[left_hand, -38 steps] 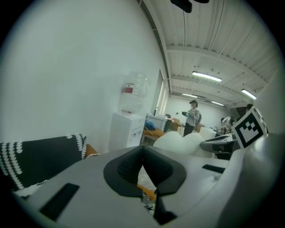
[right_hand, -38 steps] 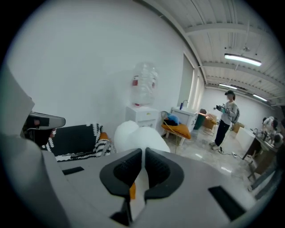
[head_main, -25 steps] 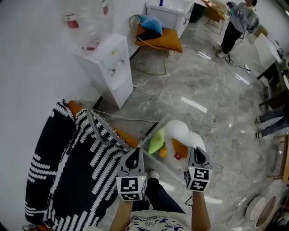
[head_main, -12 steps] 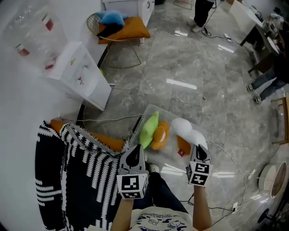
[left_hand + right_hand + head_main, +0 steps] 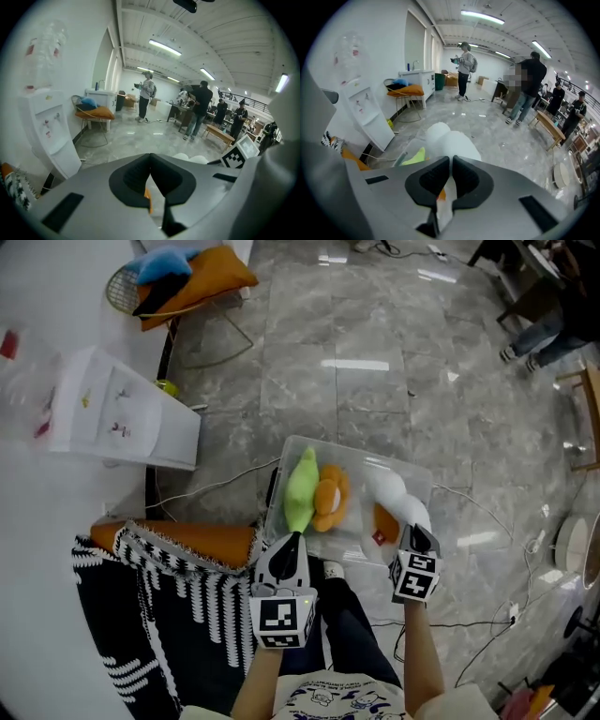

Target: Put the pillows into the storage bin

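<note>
head view: the white pillow (image 5: pixel 389 495), soft and lobed, sits at the right end of the clear plastic bin (image 5: pixel 418 475), its long axis running from the right gripper (image 5: pixel 419 532) away from the person; that claw is pinched on its fabric; the tapered green pillow (image 5: pixel 302 488) lies inside, tip pointing away, touching the round orange pillow (image 5: pixel 328 499); the left gripper (image 5: pixel 291 542) is closed and empty.

Bright, even indoor light from ceiling strips (image 5: pixel 164 47). Glare patches on the glossy floor (image 5: pixel 361 364), shadows soft. White pillow (image 5: pixel 450 140) nearly blown out. Heavy fisheye with black vignette at the corners in all views. Close foreground is soft in both gripper views, and the head view smears at the left edge.
</note>
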Demonstrator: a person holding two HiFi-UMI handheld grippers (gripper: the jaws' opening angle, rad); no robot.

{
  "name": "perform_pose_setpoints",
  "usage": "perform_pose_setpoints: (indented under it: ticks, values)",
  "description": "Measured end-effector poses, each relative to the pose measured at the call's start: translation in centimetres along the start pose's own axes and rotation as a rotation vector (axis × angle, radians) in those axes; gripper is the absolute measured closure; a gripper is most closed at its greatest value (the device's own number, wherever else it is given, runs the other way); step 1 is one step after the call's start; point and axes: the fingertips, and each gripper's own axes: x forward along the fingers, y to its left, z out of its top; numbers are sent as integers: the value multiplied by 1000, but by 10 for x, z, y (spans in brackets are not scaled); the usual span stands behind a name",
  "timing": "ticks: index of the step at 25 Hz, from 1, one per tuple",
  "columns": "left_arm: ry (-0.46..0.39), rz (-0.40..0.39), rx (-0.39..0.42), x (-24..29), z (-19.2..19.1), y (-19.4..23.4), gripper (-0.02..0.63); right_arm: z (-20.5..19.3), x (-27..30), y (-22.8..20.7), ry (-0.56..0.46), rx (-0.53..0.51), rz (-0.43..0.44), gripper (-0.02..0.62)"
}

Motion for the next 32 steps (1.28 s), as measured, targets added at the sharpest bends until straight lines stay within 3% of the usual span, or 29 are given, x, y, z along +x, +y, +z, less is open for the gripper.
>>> perform_pose_setpoints:
  ticks: [8,17,23,32]
  values:
    - [95,-108,59,88,-28,14,592,-41,92,0,112,90,-70,563]
    - [172,-129,40,162,-80,37,592,-94,201,1,215,190,-92,562]
    - [216,-115,34,191,-125,47,592,-144,261,-7,283,165,-131,561]
    - [254,-118,-42,211,-188,46,592,-204,337,-6,389,119,-176,561]
